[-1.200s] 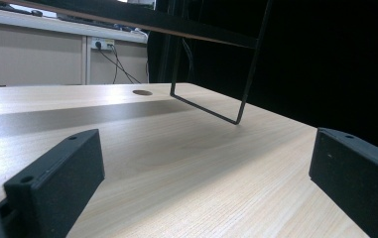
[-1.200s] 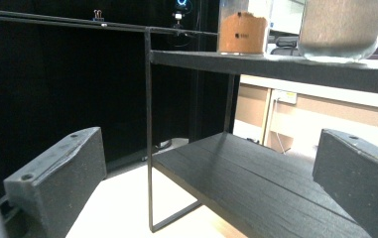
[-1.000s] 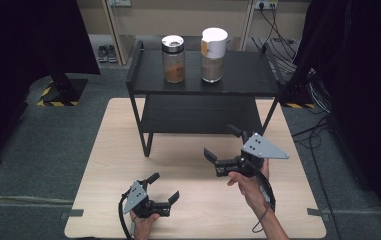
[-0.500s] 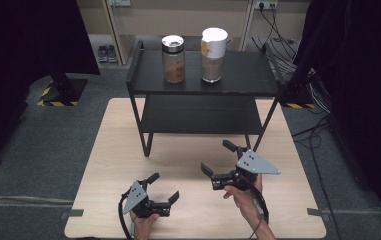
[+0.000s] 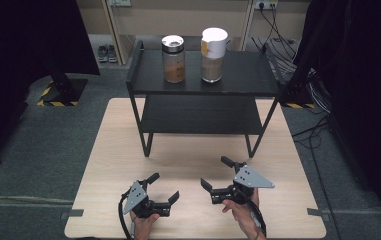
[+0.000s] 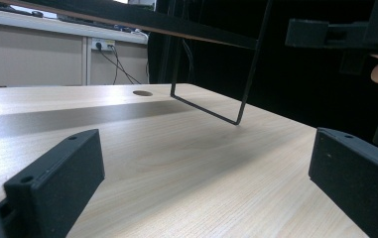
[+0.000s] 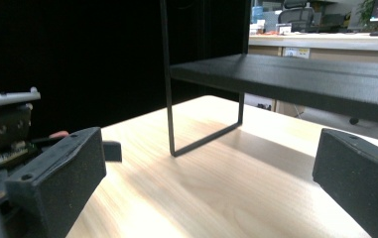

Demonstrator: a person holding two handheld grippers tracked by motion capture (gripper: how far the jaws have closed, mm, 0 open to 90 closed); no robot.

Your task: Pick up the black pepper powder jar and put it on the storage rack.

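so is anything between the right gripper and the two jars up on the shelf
Nothing visible blocks it. The right gripper is low over the table, open and empty, in front of the black shelf. The two jars, the brown-filled jar and the white-lidded jar, stand on the open top.

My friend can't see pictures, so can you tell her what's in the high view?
A person's two hands each hold an open black tool, the left tool and right tool, low over the near edge of a pale wooden table. Behind them stands a black two-level shelf with two jars, a metal-lidded jar and a white-lidded jar, on top.
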